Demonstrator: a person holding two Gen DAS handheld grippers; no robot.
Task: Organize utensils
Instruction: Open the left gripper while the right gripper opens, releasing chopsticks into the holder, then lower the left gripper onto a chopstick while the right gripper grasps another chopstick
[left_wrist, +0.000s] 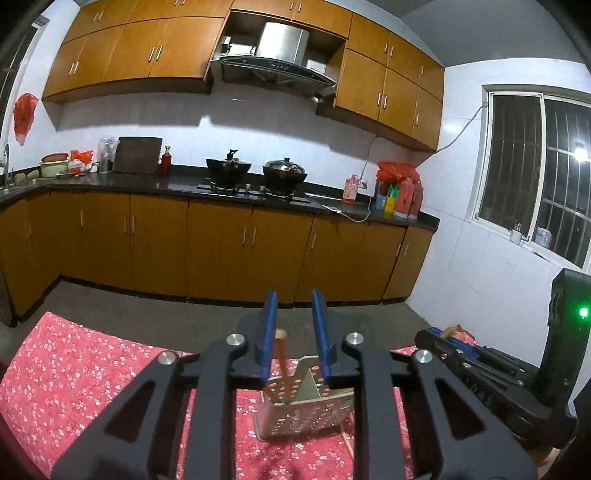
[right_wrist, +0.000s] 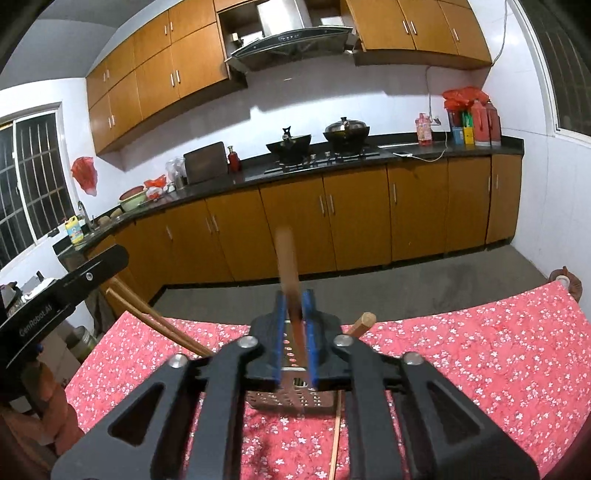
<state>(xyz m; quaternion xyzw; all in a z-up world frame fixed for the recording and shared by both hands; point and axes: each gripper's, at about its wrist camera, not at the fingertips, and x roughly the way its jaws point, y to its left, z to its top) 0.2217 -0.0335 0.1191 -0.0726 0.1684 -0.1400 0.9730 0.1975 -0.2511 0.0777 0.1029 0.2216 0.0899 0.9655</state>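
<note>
Perforated metal utensil holder is stood on the red floral cloth of the bench. One wooden chopstick is leaned inside it, between the spread-apart blue pads of the left claw. A blurred wooden chopstick is clamped upright in the right claw, above the holder. Another chopstick is laid on the cloth just beside the holder.
</note>
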